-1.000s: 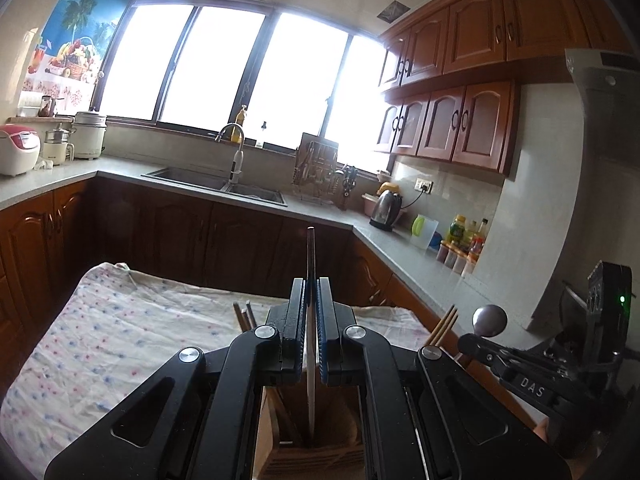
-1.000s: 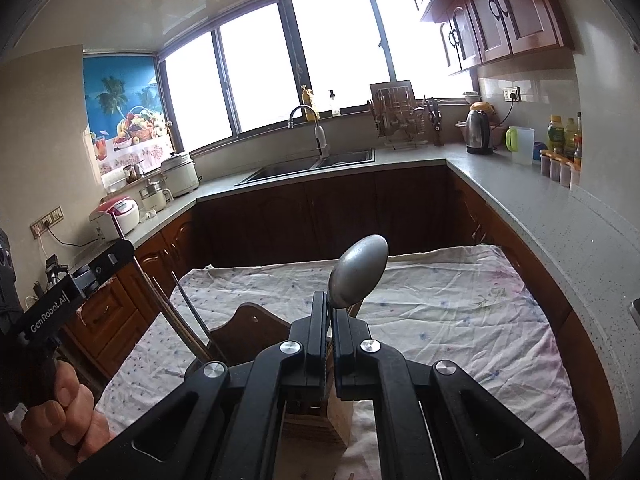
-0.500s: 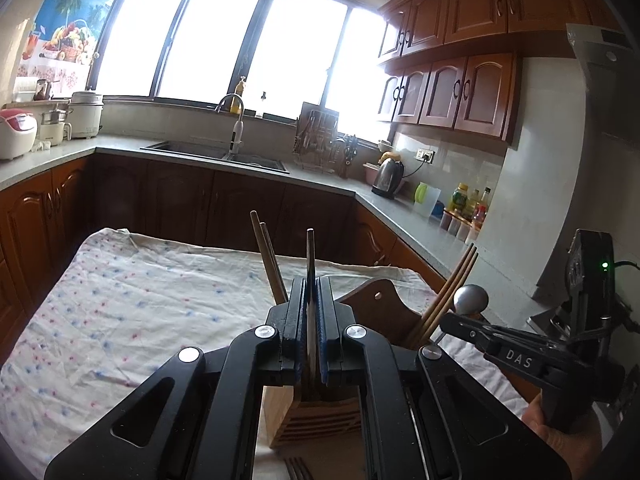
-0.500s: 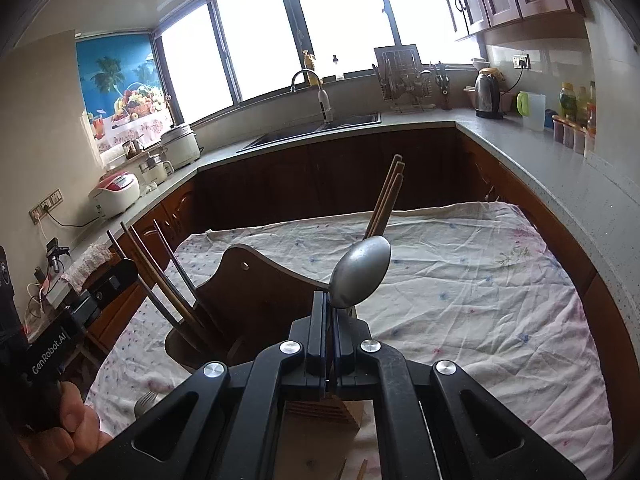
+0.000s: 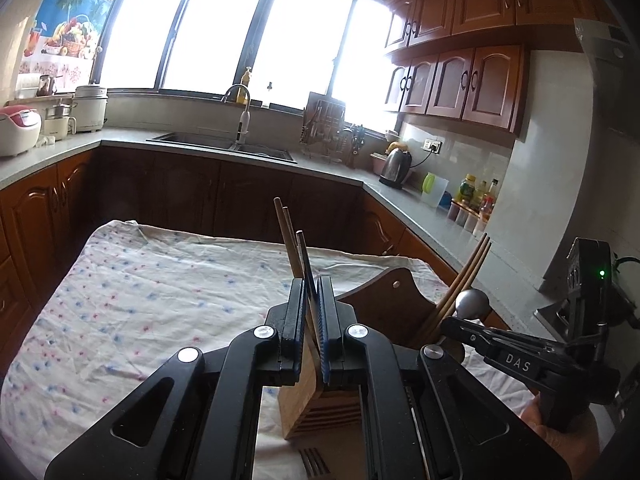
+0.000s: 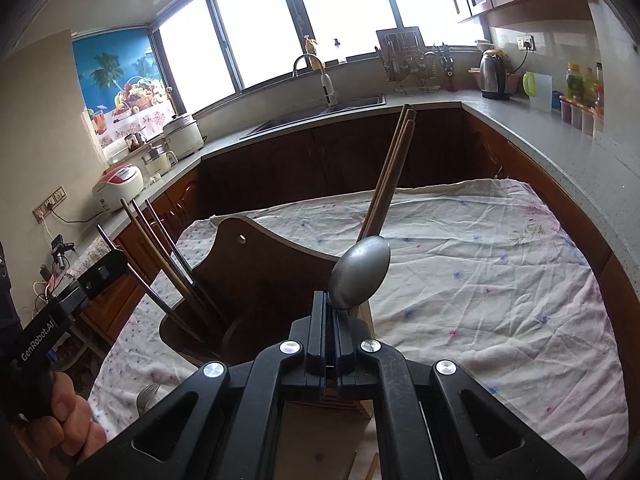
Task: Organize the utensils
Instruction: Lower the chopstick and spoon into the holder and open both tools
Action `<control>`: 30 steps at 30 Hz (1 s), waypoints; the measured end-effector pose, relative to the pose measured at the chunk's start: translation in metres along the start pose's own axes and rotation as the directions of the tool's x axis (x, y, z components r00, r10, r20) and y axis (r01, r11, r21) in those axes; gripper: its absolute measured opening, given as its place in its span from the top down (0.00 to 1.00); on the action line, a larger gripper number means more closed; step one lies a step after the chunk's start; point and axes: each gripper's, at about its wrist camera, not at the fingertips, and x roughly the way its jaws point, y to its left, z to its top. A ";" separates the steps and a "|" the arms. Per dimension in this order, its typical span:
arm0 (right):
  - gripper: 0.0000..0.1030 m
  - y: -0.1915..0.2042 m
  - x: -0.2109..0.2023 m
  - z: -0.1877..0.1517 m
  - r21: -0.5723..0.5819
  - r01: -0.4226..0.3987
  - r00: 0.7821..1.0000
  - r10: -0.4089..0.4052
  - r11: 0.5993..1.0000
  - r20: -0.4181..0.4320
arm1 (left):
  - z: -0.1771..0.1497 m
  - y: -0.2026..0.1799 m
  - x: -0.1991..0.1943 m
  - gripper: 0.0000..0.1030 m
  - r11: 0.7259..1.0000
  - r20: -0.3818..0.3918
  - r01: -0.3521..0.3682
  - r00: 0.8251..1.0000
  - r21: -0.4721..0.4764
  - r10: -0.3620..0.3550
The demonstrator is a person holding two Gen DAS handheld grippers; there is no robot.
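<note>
Left gripper (image 5: 312,300) clamped on thin metal utensil (image 5: 305,256), right gripper (image 6: 331,312) clamped on spoon (image 6: 360,272)

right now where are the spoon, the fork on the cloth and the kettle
spoon (image 6: 360,272), right wrist view, on the back of its bowl
fork (image 5: 314,466), left wrist view, on its tines by the wooden holder
kettle (image 6: 493,73), right wrist view, on its steel body

Counter: we see a kettle (image 5: 395,167), rice cooker (image 5: 18,130)
Sink: faucet (image 5: 242,114) beneath our windows (image 5: 224,28)
Wall: fruit poster (image 5: 70,30)
</note>
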 end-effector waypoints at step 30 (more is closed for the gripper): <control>0.82 0.000 -0.002 0.001 0.000 0.006 1.000 -0.006 1.000 -0.004 | -0.002 0.006 -0.004 0.79 1.000 -0.030 0.012 0.999 -0.027 -0.013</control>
